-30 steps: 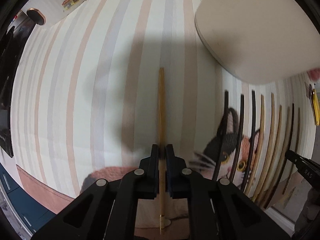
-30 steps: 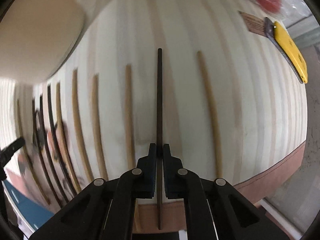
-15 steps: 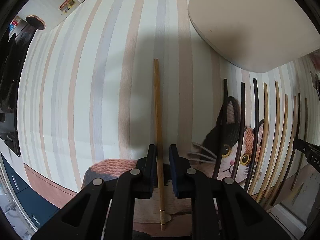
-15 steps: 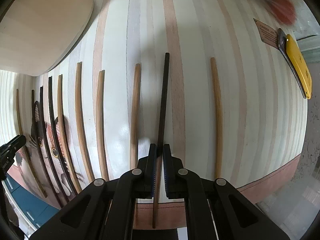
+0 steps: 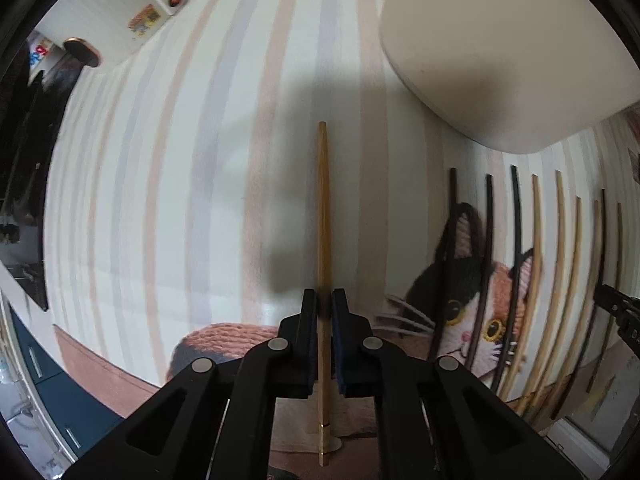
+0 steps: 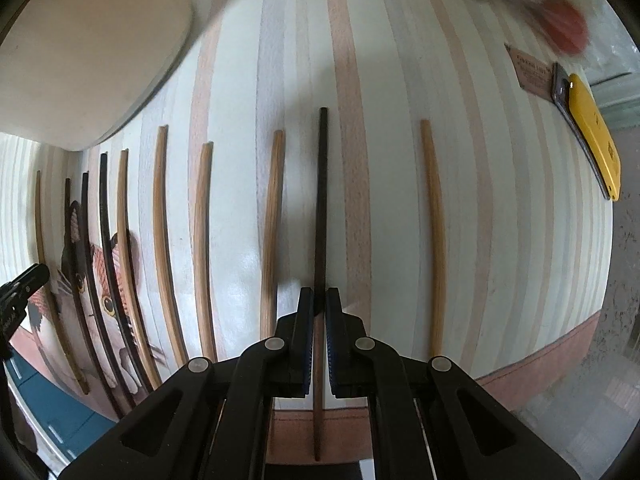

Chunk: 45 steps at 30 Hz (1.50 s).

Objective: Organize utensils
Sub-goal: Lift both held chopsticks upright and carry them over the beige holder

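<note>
Striped tablecloth [image 6: 400, 80] – cat print [image 5: 476, 312]; beige chair seat [image 5: 500, 48], teal drawers [image 5: 36, 364]

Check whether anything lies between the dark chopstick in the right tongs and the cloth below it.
Nothing visible does. The right tongs grip the dark chopstick over bare striped cloth, between two light wooden chopsticks lying clear on either side.

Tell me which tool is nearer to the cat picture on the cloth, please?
Left. The left tool holds a light chopstick just beside the cat picture. The right tool, holding a dark chopstick, is several laid chopsticks away from it.
</note>
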Available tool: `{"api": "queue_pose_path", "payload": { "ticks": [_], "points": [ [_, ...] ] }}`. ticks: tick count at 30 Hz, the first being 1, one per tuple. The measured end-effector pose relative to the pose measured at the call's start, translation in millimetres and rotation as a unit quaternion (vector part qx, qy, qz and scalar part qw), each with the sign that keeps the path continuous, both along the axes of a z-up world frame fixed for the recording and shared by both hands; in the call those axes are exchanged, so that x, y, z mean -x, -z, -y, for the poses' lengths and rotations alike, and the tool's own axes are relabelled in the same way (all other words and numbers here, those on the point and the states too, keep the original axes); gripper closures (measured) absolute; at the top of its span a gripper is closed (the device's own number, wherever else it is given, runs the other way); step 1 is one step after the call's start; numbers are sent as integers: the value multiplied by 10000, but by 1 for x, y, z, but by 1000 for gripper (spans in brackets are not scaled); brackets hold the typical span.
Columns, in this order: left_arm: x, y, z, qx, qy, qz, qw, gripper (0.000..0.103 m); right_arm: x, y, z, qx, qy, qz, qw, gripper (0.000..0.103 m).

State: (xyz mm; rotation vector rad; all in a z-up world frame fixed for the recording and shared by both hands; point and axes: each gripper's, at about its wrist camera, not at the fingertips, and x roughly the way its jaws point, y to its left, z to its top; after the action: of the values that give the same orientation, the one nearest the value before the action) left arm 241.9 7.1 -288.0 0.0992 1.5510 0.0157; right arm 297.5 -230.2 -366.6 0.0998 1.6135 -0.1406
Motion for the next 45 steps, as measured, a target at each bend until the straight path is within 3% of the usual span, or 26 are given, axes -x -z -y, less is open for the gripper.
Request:
{"api": "queue_pose_path", "payload": {
  "ticks": [7,13,21,29,36,41,45],
  "points": [
    [7,-46,-11,-338,17,631,9974,99,17,-37,5,-34,154,714,9973,97],
    [13,-92,-14,-198,-184,1113,9934,99,19,-86,5,-131,130,1317,9911,97],
    [26,-160,-14,40,-305,1905,9812,99,7,-128,-10,-432,108,1920,9804,97],
    [23,-234,-27,406,-449,2706,9608,99,0,-180,-17,-861,-23,2452,9656,97],
    [4,-303,-13,1097,-302,3135,9427,99,-16,-264,-23,-1274,-156,3026,9444,97],
    [-27,-335,8,1352,-236,3513,9261,99,-49,-313,-21,-1140,-68,3617,9253,97],
    [-61,-344,16,1601,-362,3671,9156,99,-82,-334,-23,-1119,113,4010,9091,97]
  ]
}}
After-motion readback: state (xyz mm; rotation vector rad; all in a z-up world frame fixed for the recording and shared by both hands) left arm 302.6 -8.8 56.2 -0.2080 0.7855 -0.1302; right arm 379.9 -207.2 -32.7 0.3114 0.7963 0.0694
